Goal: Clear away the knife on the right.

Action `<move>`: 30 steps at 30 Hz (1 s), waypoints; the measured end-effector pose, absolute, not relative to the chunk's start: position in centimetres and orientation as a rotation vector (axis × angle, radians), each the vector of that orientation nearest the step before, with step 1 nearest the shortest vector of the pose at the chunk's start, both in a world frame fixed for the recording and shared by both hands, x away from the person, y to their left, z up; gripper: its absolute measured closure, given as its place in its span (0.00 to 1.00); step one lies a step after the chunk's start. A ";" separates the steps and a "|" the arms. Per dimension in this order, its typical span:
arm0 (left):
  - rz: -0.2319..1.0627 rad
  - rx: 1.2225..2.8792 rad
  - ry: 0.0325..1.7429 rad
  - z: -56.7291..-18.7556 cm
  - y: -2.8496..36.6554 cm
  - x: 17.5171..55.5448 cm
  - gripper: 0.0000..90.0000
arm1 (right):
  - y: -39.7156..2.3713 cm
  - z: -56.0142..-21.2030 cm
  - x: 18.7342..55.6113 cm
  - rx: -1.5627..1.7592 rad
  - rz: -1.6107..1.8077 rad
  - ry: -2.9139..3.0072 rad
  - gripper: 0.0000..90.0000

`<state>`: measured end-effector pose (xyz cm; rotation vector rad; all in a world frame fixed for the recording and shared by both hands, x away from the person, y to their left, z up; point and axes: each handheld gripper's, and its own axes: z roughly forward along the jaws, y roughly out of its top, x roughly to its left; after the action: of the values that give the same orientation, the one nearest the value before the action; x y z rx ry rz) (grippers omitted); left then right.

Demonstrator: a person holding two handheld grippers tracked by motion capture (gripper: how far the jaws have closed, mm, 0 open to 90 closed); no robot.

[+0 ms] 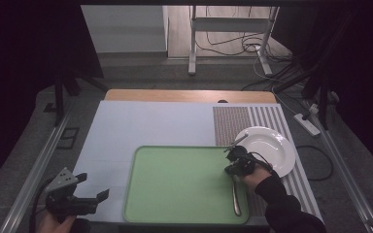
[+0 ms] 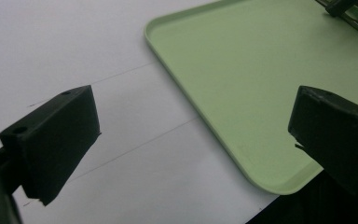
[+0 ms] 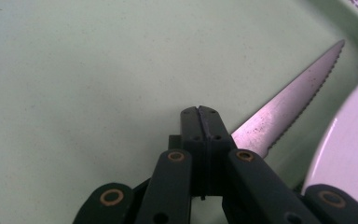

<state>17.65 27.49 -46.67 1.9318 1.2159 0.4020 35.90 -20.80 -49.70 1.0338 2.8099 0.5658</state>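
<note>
One knife (image 3: 289, 116) was clamped in the right hand-held gripper (image 1: 236, 158), jaws pressed tight on it, blade pointing toward the white plate (image 1: 272, 145) over the green tray's (image 1: 175, 194) right edge. With so thin a grip, it could twist or slip out. Left hand-held gripper (image 1: 91, 187) waited wide open, holding nothing.

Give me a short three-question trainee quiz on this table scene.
1. True or false: the jaws of the left gripper stand open with nothing between them.
2. The blade of the knife is: A serrated, B smooth, C folded shut.
3. Fill in: in the high view, the white plate sits to the ___ of the green tray.
Key: 1 true; 2 A; 3 right.
</note>
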 end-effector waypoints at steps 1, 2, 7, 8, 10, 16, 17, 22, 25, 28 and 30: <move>0.402 1.931 1.216 -46.7 27.5 17.6 0.02 | -20.8 -49.7 35.9 1.042 0.566 2.809 1.00; 0.402 1.931 1.216 -46.7 27.5 17.6 0.02 | -20.8 -49.7 35.9 1.050 0.562 2.807 1.00; 0.402 1.932 1.216 -46.7 27.5 17.6 0.02 | -20.5 -49.6 35.9 1.076 0.560 2.800 0.96; 0.402 1.931 1.216 -46.7 27.5 17.6 0.02 | -20.5 -49.5 35.9 1.082 0.570 2.796 0.95; 0.401 1.930 1.217 -46.7 27.5 17.7 0.02 | -20.3 -49.2 35.7 1.086 0.601 2.788 0.92; 0.401 1.931 1.218 -46.7 27.5 17.7 0.02 | -19.7 -48.5 35.2 1.064 0.651 2.764 0.78; 0.401 1.930 1.218 -46.7 27.5 17.7 0.02 | -19.6 -48.4 35.2 1.061 0.664 2.760 0.76; 0.400 1.928 1.219 -46.7 27.5 17.7 0.02 | -19.5 -47.5 34.8 1.048 0.717 2.744 0.62; 0.400 1.930 1.218 -46.7 27.5 17.7 0.02 | -19.7 -46.9 34.6 1.039 0.748 2.727 0.53; 0.400 1.930 1.219 -46.7 27.5 17.7 0.02 | -19.8 -46.3 34.3 1.027 0.783 2.716 0.43; 0.401 1.931 1.219 -46.7 27.5 17.7 0.02 | -19.8 -46.1 34.1 1.024 0.794 2.707 0.36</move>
<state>17.66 27.49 -46.67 1.9309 1.2191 0.4009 34.06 -19.79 -46.09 1.0240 2.7074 0.7936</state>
